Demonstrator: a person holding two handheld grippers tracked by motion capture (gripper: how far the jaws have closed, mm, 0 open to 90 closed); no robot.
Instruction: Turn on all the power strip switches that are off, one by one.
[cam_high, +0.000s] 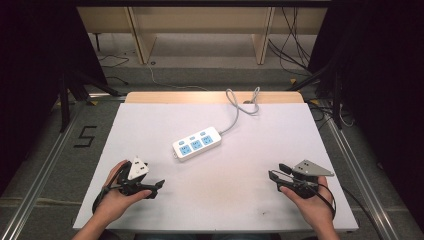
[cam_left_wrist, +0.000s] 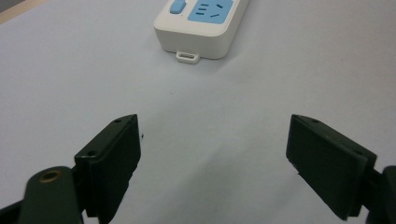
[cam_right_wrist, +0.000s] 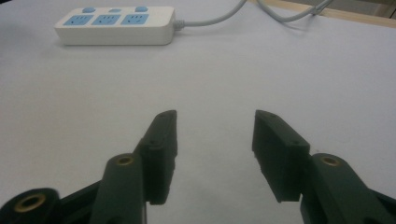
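My left gripper and right gripper both rest low near my edge of the white table, each with its jaws spread wide and nothing between them. The power strip lies at the middle of the table, well apart from both, slanted, with its grey cord running off toward the far edge.

To reach it well, I judge I should bring one gripper in square to the strip's long sides, so the pads meet the flat white walls and not the blue sockets or the switches, and keep the other clear of the cord.

In the left gripper view the strip is cut off at the top, leaving just its near end and small hanging loop. Where the cord ends, I cannot tell.
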